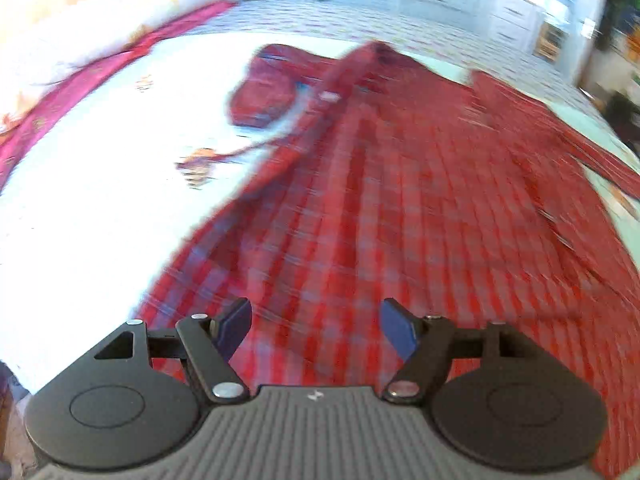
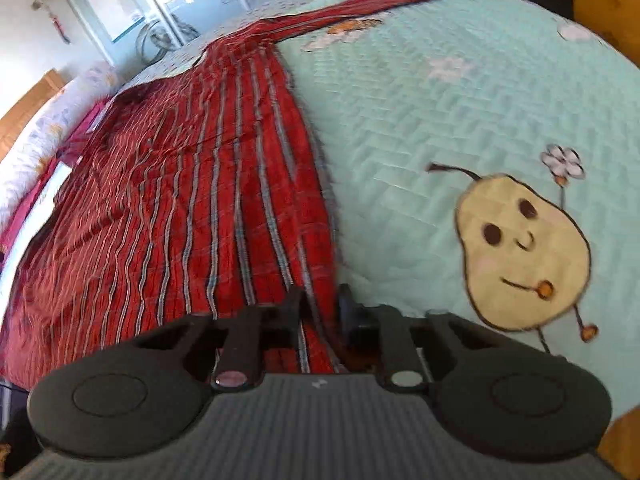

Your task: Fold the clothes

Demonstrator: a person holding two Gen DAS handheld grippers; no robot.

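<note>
While your right tongs (image 2: 320,312) sit at the near right edge of the red plaid shirt (image 2: 192,184), their jaws are drawn close together with the shirt's edge running up between them; the fingers look to pinch that hem, though blur and shadow at the tips keep the contact from being certain. From these tongs the shirt spreads toward ten and eleven o'clock across the pale green bedspread (image 2: 420,112), and its right side edge runs as a straight line from the tongs toward twelve o'clock, ending in a sleeve (image 2: 380,0) stretched toward one o'clock. That edge marks the shirt's long axis, and any fold of this side must swing across it toward nine o'clock. A pear-shaped cartoon figure (image 2: 520,248) on the bedspread lies at three o'clock, clear of the cloth. Your left tongs (image 1: 316,330) hang above the near part of the shirt (image 1: 400,200) with the blue pads (image 1: 396,328) spread wide and nothing between them; cloth fills that view from six to twelve o'clock, the collar (image 1: 332,88) lying far off at twelve and the bunched left sleeve (image 1: 264,96) at eleven. By this reading your right hand is the one at an edge, and your left has yet to come down to the opposite side, which lies toward nine o'clock of it.
</note>
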